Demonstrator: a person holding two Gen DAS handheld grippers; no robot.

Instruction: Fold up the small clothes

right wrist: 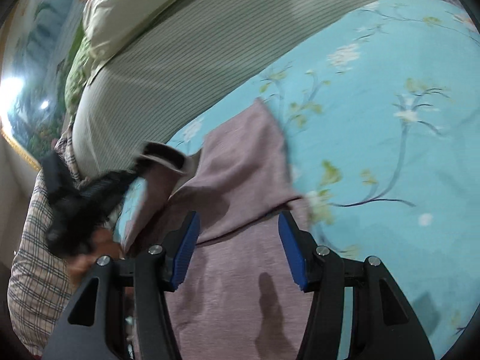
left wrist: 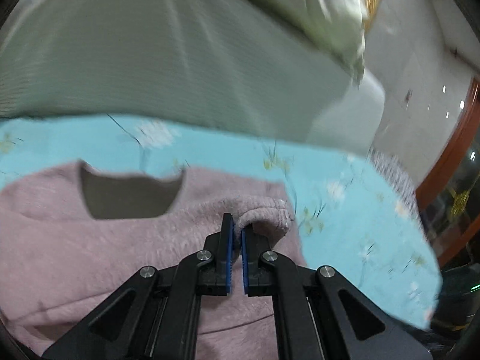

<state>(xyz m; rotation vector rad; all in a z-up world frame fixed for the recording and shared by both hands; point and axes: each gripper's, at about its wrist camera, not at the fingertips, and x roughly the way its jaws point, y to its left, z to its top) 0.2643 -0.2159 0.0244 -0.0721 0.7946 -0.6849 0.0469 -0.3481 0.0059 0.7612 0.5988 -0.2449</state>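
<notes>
Big picture first: a bed dressed in a light blue flowered sheet [left wrist: 228, 153] fills the space ahead of both tools, and it spreads wide to the right of the right hand-held gripper [right wrist: 238, 240] too. Beyond the sheet, further ahead of the left hand-held gripper [left wrist: 237, 234], sits a grey-green striped cushion or bolster [left wrist: 150, 60], with a pale green pillow [left wrist: 327, 6] piled on its far side; the same striped bulk shows up ahead and to the left of the right tool. On to the garment: a pink fuzzy sweater [left wrist: 90, 255] lies on the sheet directly under and ahead of the left tool, its dark neck opening [left wrist: 132, 195] up and to the left of the fingertips. And there's the grip — the left tool's blue pads [left wrist: 229, 240] are pinched together on a rolled, ribbed cuff [left wrist: 267, 213] of that sweater, the cuff bunching just to the right of the tips. Over on the right side, the tool hangs above the same pink cloth with its blue pads [right wrist: 186, 249] spread wide, nothing between them but fabric lying below. A sleeve [right wrist: 162, 162] lifts off the sheet ahead and to its left, toward a blurred black shape [right wrist: 84, 198] that I can't identify. Checked fabric [right wrist: 39, 264] fills the far left edge.
</notes>
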